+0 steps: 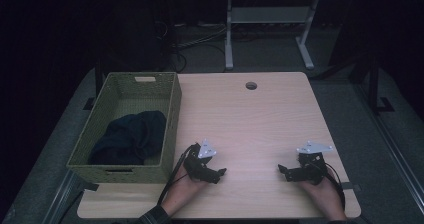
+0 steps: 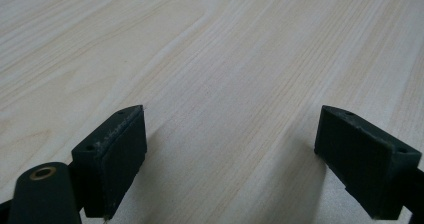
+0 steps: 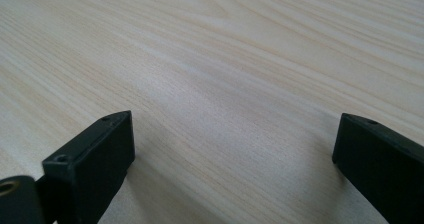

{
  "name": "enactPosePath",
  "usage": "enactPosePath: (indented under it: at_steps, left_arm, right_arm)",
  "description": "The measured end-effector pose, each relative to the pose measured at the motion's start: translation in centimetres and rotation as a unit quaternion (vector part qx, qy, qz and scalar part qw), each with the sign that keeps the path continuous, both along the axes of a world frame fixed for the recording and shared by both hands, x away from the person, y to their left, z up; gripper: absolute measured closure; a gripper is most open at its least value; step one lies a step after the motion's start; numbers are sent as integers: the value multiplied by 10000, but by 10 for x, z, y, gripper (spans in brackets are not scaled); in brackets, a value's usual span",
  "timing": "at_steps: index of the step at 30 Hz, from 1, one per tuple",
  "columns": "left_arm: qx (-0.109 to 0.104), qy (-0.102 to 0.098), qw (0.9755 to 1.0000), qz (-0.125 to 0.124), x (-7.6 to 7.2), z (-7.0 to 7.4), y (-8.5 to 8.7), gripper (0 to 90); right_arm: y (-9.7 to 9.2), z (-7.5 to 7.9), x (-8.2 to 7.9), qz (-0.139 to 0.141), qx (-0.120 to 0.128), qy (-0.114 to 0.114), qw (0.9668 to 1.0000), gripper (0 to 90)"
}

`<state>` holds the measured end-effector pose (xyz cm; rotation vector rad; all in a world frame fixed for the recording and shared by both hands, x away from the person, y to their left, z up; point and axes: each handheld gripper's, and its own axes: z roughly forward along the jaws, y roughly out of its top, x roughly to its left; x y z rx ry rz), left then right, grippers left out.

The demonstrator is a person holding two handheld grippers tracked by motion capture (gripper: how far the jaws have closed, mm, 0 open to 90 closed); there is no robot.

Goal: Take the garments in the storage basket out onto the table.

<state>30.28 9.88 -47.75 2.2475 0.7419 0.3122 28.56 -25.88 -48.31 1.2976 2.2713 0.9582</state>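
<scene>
Both grippers are resting on the wooden table (image 1: 260,114) with nothing between their jaws: the left gripper (image 1: 220,172) is sitting just right of the woven basket (image 1: 172,115), jaws spread wide over bare wood, and the right gripper (image 1: 281,169) is lying well apart from it toward the table's right edge, jaws likewise wide, the two pointing at each other. Inside the basket, toward its near end, a dark cloth (image 1: 131,136) is lying crumpled in a loose heap, navy or black, soft and folded over itself. Reaching for it, the left gripper is likely risking a knock against the basket's tall wall, and a shallow pinch could be catching only one fold, so the cloth slips free.
</scene>
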Motion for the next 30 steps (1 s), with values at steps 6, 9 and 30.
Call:
enactPosePath:
  at_steps: [6, 9, 30]
  left_arm:
    - [0, 1, 10000, 0, 0, 0, 0, 127]
    - [-1, 1, 10000, -1, 0, 0, 0, 127]
    - [-94, 95, 9998, -138, 0, 6, 4, 134]
  right_arm:
    - [0, 0, 0, 0, 1, 2, 10000, 31]
    - [0, 0, 0, -1, 1, 1, 10000, 31]
    - [0, 0, 0, 1, -1, 2, 10000, 31]
